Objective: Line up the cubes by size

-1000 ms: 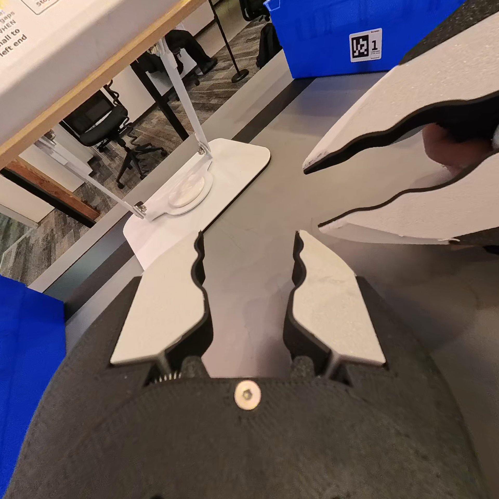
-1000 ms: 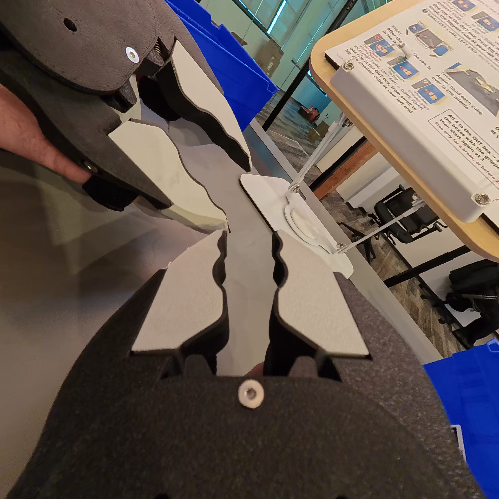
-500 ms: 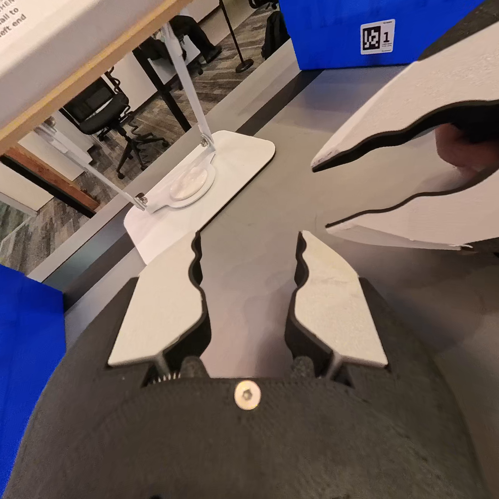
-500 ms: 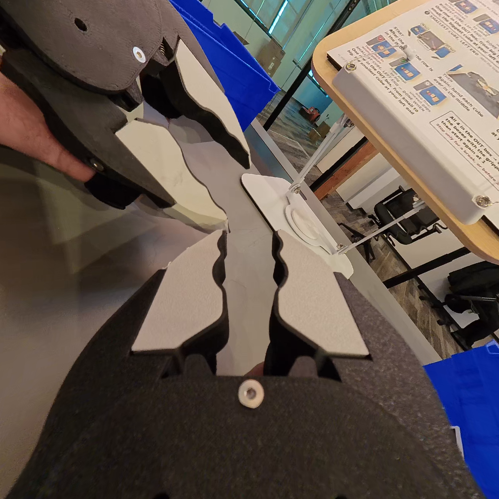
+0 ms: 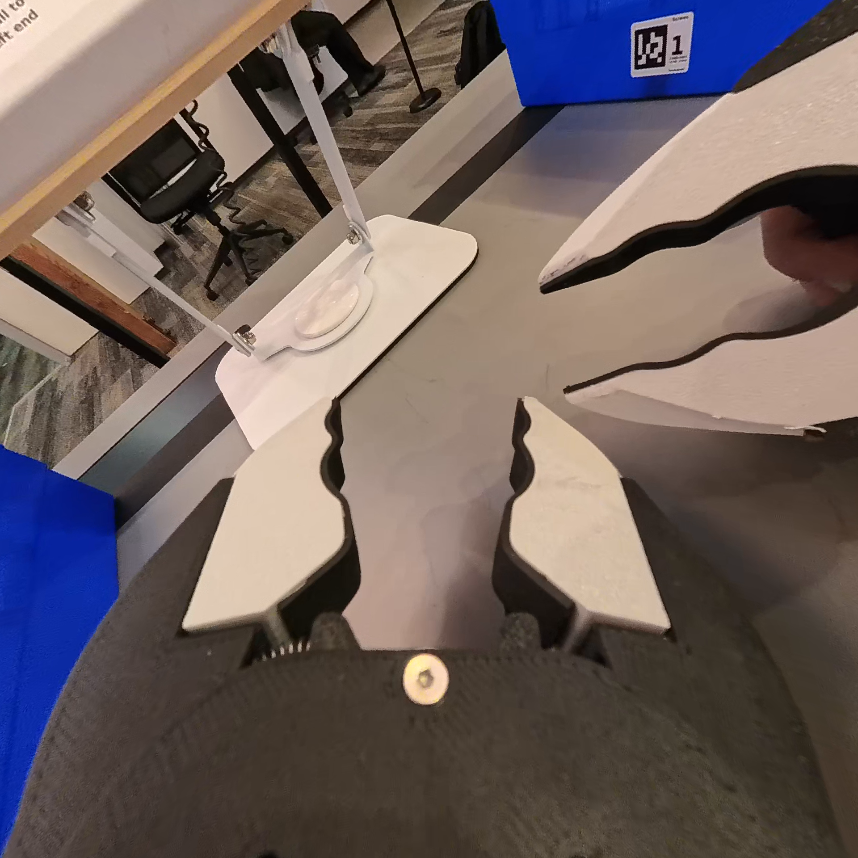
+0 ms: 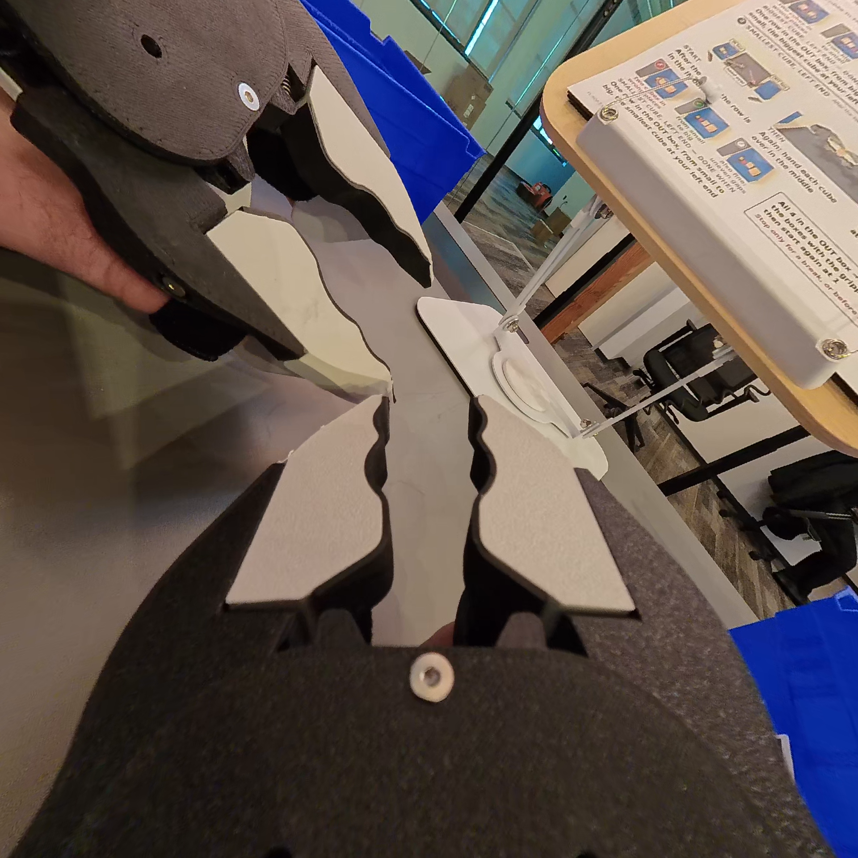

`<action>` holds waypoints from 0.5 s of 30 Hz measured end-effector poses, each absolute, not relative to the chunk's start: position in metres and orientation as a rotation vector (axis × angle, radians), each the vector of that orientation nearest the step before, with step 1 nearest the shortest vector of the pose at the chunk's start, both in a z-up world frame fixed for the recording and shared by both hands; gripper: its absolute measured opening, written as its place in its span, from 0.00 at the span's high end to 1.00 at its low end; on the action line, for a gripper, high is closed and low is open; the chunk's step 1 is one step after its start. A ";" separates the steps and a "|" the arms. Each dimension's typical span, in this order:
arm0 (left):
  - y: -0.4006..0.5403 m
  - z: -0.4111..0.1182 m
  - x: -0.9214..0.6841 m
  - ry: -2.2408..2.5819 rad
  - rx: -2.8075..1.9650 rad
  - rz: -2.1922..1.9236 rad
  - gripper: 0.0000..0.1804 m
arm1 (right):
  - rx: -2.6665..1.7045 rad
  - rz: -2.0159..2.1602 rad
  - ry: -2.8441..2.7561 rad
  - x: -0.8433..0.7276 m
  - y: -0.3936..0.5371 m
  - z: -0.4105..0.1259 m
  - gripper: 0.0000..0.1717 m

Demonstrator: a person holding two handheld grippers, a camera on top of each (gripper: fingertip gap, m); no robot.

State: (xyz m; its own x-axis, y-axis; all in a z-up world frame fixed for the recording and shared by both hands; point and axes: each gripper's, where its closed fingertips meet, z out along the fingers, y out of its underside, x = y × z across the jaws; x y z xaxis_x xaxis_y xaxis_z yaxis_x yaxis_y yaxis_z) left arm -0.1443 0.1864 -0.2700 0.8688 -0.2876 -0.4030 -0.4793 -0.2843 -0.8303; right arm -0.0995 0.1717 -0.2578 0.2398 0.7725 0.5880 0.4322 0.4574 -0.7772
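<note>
Above the grey table (image 5: 464, 260), the two hand-held grippers point their fingertips toward each other, near the white base plate of a document stand (image 5: 418, 288) that rests at the table's far edge. The left gripper (image 5: 427, 408) has its jaws spread wide; only bare table surface shows between the two white fingers, and nothing is grasped. The right gripper (image 6: 429, 404) has its jaws parted by a narrower gap, again with only table surface visible between the dark inner pads, so its grasp is bare. In the left wrist view the right gripper enters from the right side, fingers apart, its lower fingertip just beside the left gripper's right fingertip. In the right wrist view the left gripper (image 6: 408, 325) enters from the upper left, held by a hand (image 6: 60, 232), its lower fingertip just beside the right gripper's left fingertip. A blue bin (image 5: 580, 51) bearing a black-and-white marker tag stands on the table beyond the grippers. A second blue bin (image 5: 51, 580) lies at the left edge of the left wrist view. An instruction board (image 6: 724, 185) is mounted on the stand above. No cube is visible in either view, so the cubes' location cannot be told.
</note>
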 end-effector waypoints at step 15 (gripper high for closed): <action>0.182 -0.264 -0.151 0.514 -1.886 0.197 0.63 | -1.163 0.320 -1.388 -0.100 0.173 -0.258 0.81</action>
State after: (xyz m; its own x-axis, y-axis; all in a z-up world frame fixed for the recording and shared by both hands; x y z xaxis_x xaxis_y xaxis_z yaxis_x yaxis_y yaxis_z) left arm -0.1512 0.1821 -0.2637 0.8913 -0.2548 -0.3750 -0.4403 -0.2890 -0.8501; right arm -0.1002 0.1726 -0.2580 0.2411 0.7715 0.5888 0.4359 0.4559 -0.7759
